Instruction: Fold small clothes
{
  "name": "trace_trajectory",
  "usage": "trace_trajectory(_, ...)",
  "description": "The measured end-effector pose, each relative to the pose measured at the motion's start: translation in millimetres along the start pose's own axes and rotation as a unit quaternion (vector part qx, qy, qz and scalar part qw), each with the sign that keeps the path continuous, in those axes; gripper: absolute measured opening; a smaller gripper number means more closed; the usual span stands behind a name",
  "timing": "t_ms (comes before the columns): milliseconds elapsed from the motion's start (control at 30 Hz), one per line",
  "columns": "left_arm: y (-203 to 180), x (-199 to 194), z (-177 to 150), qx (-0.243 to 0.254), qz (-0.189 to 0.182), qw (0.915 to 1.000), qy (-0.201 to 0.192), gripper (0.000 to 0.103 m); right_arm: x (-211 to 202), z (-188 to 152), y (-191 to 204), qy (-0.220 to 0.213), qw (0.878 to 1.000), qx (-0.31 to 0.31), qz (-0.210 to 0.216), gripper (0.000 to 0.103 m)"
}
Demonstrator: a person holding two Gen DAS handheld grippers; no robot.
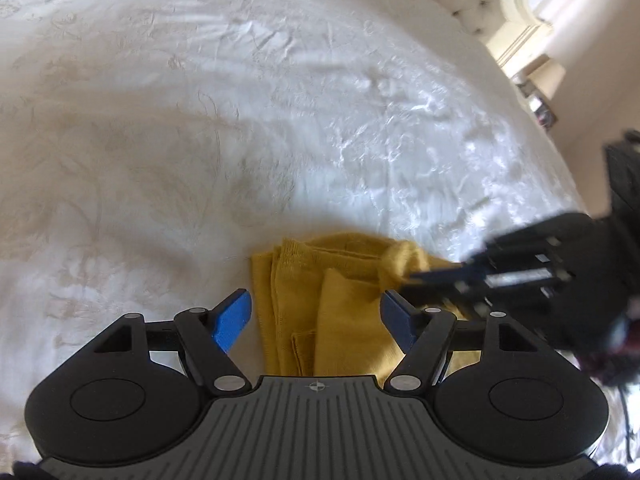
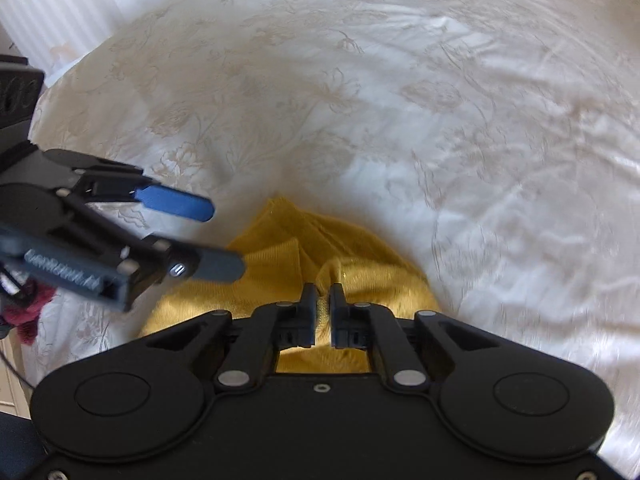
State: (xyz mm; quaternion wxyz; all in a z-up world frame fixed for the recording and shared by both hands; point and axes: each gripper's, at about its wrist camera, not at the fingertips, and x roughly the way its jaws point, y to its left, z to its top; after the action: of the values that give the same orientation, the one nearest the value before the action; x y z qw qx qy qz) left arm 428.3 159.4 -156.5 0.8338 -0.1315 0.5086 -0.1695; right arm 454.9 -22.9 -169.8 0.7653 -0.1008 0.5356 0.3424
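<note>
Here, your right gripper [image 2: 323, 294] was clenched on a raised pinch of the yellow garment [image 2: 280, 264], low in the centre of the right wrist view — a ridge of knit stood up between the nearly closed jaws. The garment lay partly folded on the white bedspread [image 2: 440, 120], near the bottom middle of both views, its layered edges showing at the left of the cloth in the left wrist view. Your left gripper [image 1: 316, 314] was released, its blue fingers [image 1: 234, 320] spread wide with the cloth below and between them, pressing on nothing.

To do this fold well, I judged you needed to lift the pinched layer only enough to clear the layers under it, then carry it across in one smooth arc so the stacked edges stayed aligned. The left gripper looked well placed to pin the near part of the cloth — or to take a second corner so the fold travelled square rather than twisting. The knit looked soft and likely to drag its lower layers along if pulled fast.

Around you, little stood in the way: the bedspread was wrinkled but bare at the top of both views. A dark red cloth [image 2: 28, 312] lay at the far left edge of the right wrist view, apart from the work. The real risk was the two grippers crowding each other over one small garment.
</note>
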Motion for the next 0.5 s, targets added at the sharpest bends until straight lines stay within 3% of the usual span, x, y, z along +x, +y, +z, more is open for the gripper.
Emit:
trace_trajectory(167,-7.9,12.6,-18.6,0.037,0.023,0.9986,0.029,0.07,-9.0,-2.5,-4.2,-0.003,1.0,0.009,-0.001,0.021)
trace_trajectory(267,-12.4,10.4,-29.6,0.054,0.024,0.9979,0.027,0.07,-21.6,6.2,-1.6,-0.039,0.999,0.001,-0.005,0.023)
trace_trajectory(367,-14.4,7.9,-37.0,0.055,0.026,0.9978,0.023,0.07,-26.5,21.9,4.9,-0.061,0.998,-0.013,0.021,0.025)
trace_trajectory(400,-14.5,7.4,-38.4,0.051,0.028,0.9981,0.019,0.07,-23.6,26.5,7.2,-0.056,0.998,-0.02,0.032,0.031)
trace_trajectory(433,-13.8,6.3,-39.6,0.046,0.028,0.9984,0.016,0.07,-17.9,30.8,9.8,-0.043,0.998,-0.029,0.041,0.043)
trace_trajectory(500,-11.4,4.5,-41.2,0.034,0.032,0.9988,0.011,0.07,-6.0,31.9,14.3,-0.02,0.998,-0.048,0.045,0.051)
